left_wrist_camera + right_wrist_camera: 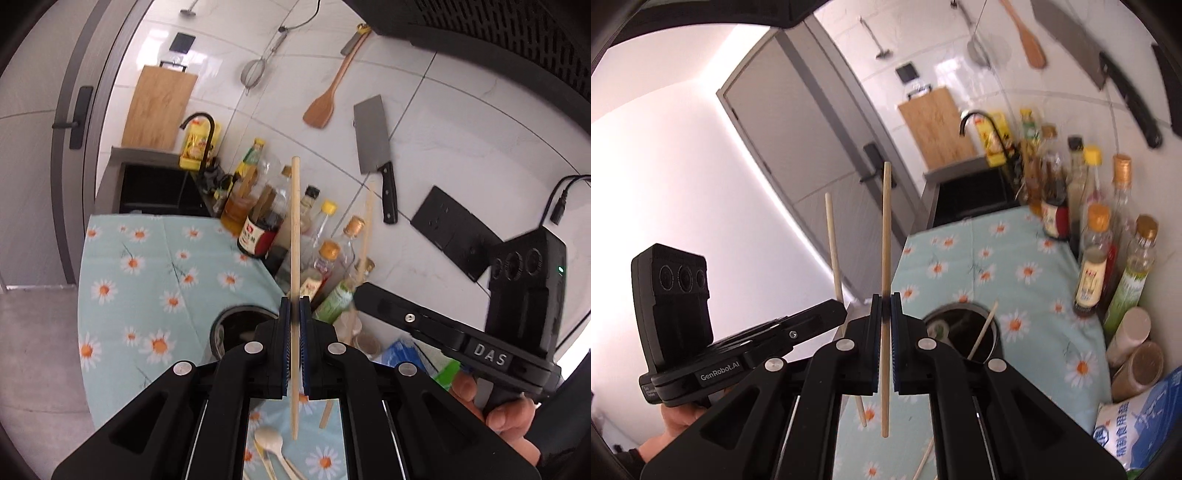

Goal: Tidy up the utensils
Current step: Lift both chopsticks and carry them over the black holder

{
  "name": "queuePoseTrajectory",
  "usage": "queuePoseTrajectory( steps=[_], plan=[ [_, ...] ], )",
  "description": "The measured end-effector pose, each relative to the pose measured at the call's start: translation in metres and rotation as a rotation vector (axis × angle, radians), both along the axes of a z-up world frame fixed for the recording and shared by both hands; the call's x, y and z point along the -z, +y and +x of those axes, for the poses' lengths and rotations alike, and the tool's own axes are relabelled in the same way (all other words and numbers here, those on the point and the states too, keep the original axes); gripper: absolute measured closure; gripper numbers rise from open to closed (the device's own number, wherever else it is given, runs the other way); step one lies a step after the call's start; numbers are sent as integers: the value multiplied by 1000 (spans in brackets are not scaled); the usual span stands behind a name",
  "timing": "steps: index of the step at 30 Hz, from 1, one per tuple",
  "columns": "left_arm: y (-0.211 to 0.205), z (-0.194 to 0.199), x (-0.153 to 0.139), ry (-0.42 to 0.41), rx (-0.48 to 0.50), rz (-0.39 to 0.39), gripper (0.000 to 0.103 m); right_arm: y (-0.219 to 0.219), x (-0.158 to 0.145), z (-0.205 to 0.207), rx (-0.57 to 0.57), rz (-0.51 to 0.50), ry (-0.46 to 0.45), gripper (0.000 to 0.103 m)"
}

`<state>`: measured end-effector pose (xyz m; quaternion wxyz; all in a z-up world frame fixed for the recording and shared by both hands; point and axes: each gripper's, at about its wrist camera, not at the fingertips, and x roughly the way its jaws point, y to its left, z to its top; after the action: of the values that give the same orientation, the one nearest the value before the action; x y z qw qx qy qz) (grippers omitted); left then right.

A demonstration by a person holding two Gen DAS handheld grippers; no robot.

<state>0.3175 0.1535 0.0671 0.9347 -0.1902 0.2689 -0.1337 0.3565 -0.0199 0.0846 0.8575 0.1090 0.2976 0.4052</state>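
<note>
While the left wrist camera is looking down over the daisy-print pale-green tablecloth (122,266), the left gripper (294,306) is clamping a pale wooden chopstick (295,229) between its blue-padded jaws, the stick standing upright with both ends free. Just beyond the fingers, a dark round utensil holder (229,325) is standing on the cloth, half hidden behind the gripper body. Between the arms, a white ceramic spoon (269,439) and more wooden sticks are lying on the cloth, cut off by the frame. At the right, the right gripper (360,295) is reaching in, its fingertips blurred, with a second chopstick (365,236) rising from them against the cluster of glass condiment bottles (258,221).

Seen from the right wrist camera, the right gripper (885,306) is pinching its own light wooden chopstick (885,258) upright, jaws closed on it. The holder (964,325) is sitting just ahead, a stick leaning inside. At the left, the left gripper (838,310) is holding its chopstick (833,251), the fingertips partly hidden. Bottles along the right edge are smeared by motion blur.
</note>
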Motion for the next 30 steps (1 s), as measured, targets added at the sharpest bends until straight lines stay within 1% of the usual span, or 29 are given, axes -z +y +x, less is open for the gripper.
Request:
queuePoseTrajectory(
  steps=[3, 7, 10, 12, 15, 17, 20, 24, 30],
  plan=[
    [4, 9, -1, -37, -20, -18, 99, -4, -1, 3, 54, 24, -33, 97],
    [3, 14, -1, -100, -57, -1, 99, -8, -3, 12, 97, 50, -81, 97],
    [2, 14, 0, -164, -89, 24, 99, -10, 0, 19, 126, 62, -111, 97],
    [0, 17, 3, -189, -109, 45, 99, -9, 4, 25, 129, 78, -108, 97],
    [-1, 22, 8, -199, -151, 63, 99, -8, 13, 33, 160, 89, -117, 97],
    [-2, 25, 12, -206, -148, 55, 99, -8, 20, 40, 164, 95, -116, 97],
    [-8, 27, 17, -233, -152, 75, 99, -6, 29, 49, 154, 105, -108, 97],
    [-15, 33, 28, -221, -154, 97, 99, -5, 41, 55, 145, 119, -103, 97],
    [-21, 38, 51, -161, -158, 117, 99, 1, 58, 58, 122, 93, -90, 97]
  ],
)
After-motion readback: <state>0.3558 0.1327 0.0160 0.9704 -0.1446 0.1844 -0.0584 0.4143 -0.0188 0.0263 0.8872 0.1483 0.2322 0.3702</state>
